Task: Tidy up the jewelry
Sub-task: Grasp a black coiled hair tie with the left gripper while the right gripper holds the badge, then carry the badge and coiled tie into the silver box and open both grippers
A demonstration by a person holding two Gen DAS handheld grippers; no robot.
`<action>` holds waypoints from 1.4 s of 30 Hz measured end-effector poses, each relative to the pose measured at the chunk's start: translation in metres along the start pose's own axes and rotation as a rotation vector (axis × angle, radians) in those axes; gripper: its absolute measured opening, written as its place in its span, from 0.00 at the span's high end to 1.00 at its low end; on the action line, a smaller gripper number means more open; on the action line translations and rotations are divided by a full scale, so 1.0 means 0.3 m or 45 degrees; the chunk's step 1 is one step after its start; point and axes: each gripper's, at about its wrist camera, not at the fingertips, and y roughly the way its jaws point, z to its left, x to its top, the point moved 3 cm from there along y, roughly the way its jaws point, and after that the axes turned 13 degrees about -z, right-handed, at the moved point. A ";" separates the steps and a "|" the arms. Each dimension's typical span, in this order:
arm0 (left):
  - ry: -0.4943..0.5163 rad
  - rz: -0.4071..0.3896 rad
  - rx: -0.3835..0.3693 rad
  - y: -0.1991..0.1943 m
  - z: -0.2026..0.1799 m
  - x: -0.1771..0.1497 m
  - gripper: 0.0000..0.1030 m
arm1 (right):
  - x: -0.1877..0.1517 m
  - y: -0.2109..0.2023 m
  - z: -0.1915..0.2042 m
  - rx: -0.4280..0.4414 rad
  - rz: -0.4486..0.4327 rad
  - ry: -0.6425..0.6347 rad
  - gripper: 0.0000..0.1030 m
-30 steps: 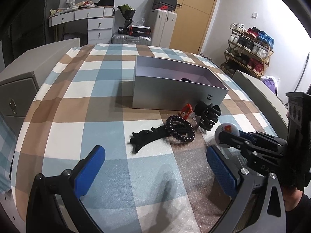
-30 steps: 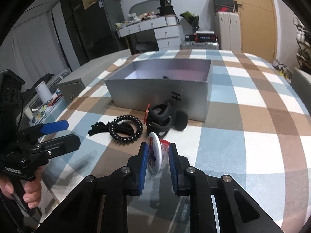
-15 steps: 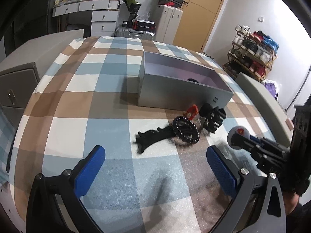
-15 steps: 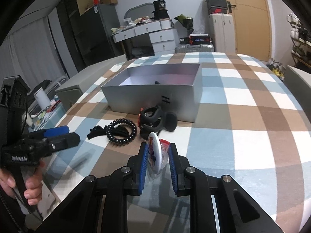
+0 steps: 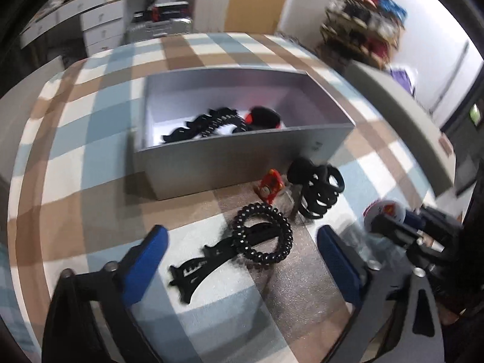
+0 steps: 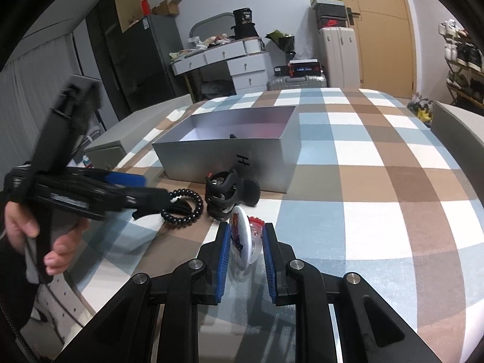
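Observation:
A black coil hair tie (image 5: 262, 237) lies on a flat black hair clip (image 5: 208, 260) on the checked tablecloth. My left gripper (image 5: 242, 257) hangs over both with its jaws closing; the blue pads (image 5: 148, 257) stand apart from them. A black claw clip (image 5: 317, 190) and a small red clip (image 5: 270, 186) lie in front of the silver box (image 5: 242, 157), which holds several dark hair pieces. My right gripper (image 6: 245, 251) is shut on a round white badge (image 6: 242, 230), held still above the cloth. In the right wrist view the left gripper (image 6: 154, 187) covers part of the coil tie (image 6: 184, 208), near the claw clip (image 6: 227, 193) and the box (image 6: 224, 157).
A grey cabinet (image 6: 112, 148) stands off the table's left side, a grey ledge (image 5: 402, 112) off its right. A white dresser (image 6: 239, 60), suitcases (image 6: 335, 57) and a shoe rack (image 5: 363, 36) stand beyond. A person's hand (image 6: 33, 233) holds the left gripper's handle.
My left gripper has moved forward and tipped down, so the coil tie and flat clip now sit between its fingers, which stand a little narrower. The right gripper stays put with the badge.

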 end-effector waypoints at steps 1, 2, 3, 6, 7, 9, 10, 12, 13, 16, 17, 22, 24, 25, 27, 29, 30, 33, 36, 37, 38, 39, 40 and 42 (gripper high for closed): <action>0.023 0.015 0.003 0.007 -0.005 -0.004 0.24 | -0.001 0.000 -0.001 0.003 0.000 0.002 0.80; 0.040 0.025 0.006 0.012 -0.013 -0.007 0.30 | -0.002 0.001 -0.001 0.005 0.002 0.003 0.80; 0.062 0.038 0.004 0.020 -0.017 -0.013 0.43 | -0.003 0.002 -0.003 0.007 0.004 0.004 0.80; 0.096 0.069 0.002 0.034 -0.022 -0.019 0.68 | -0.005 0.007 -0.006 0.011 0.006 0.011 0.80; 0.091 0.067 -0.009 0.032 -0.019 -0.021 0.72 | -0.005 0.009 -0.007 0.013 0.006 0.016 0.80; 0.078 0.070 -0.031 0.025 -0.013 -0.019 0.79 | -0.004 0.011 -0.008 0.018 0.005 0.024 0.80; 0.074 0.068 -0.037 0.022 -0.010 -0.020 0.81 | -0.005 0.010 -0.007 0.019 0.004 0.027 0.80; 0.064 0.057 -0.023 0.015 -0.002 -0.016 0.85 | -0.005 0.009 -0.005 0.020 0.002 0.025 0.80; 0.061 0.047 -0.022 0.008 -0.002 -0.012 0.88 | -0.005 0.008 -0.006 0.019 0.001 0.022 0.80; 0.087 0.030 0.004 -0.005 -0.015 0.002 0.89 | -0.006 0.005 -0.005 0.020 0.004 0.018 0.80; 0.109 0.016 0.011 -0.016 -0.026 0.002 0.89 | -0.006 0.005 -0.003 0.020 0.004 0.016 0.80; 0.199 -0.002 0.051 -0.037 -0.058 -0.002 0.89 | -0.006 0.007 0.005 0.024 0.013 0.019 0.80; 0.221 0.030 0.101 -0.018 -0.046 -0.011 0.90 | -0.007 0.008 0.009 0.031 0.016 0.024 0.80; 0.206 0.043 0.097 -0.009 -0.033 -0.017 0.90 | -0.006 0.008 0.013 0.031 0.019 0.022 0.80; 0.172 0.051 0.071 -0.007 -0.016 -0.022 0.90 | -0.003 0.003 0.020 0.033 0.015 0.015 0.80; 0.159 0.032 0.093 -0.015 -0.003 -0.022 0.90 | -0.002 0.000 0.025 0.035 0.013 0.007 0.80; 0.152 0.021 0.104 -0.021 0.004 -0.022 0.90 | -0.004 -0.001 0.025 0.034 0.015 0.005 0.80; 0.123 0.034 0.087 -0.024 0.023 -0.021 0.92 | -0.006 0.006 0.027 0.033 0.025 0.012 0.80; 0.135 0.035 0.093 -0.024 0.027 -0.020 0.94 | -0.008 0.008 0.031 0.033 0.033 0.011 0.80; 0.136 0.039 0.094 -0.026 0.028 -0.023 0.95 | -0.008 0.008 0.033 0.033 0.032 0.006 0.80; 0.134 0.039 0.092 -0.030 0.029 -0.021 0.95 | -0.009 0.008 0.035 0.033 0.031 0.002 0.80; 0.131 0.034 0.092 -0.036 0.029 -0.021 0.95 | -0.009 0.009 0.035 0.034 0.031 0.002 0.80; 0.128 0.033 0.085 -0.044 0.027 -0.019 0.95 | -0.009 0.009 0.036 0.035 0.032 0.003 0.80; 0.138 0.014 0.082 -0.066 0.017 -0.017 0.95 | -0.011 0.011 0.035 0.036 0.034 0.004 0.80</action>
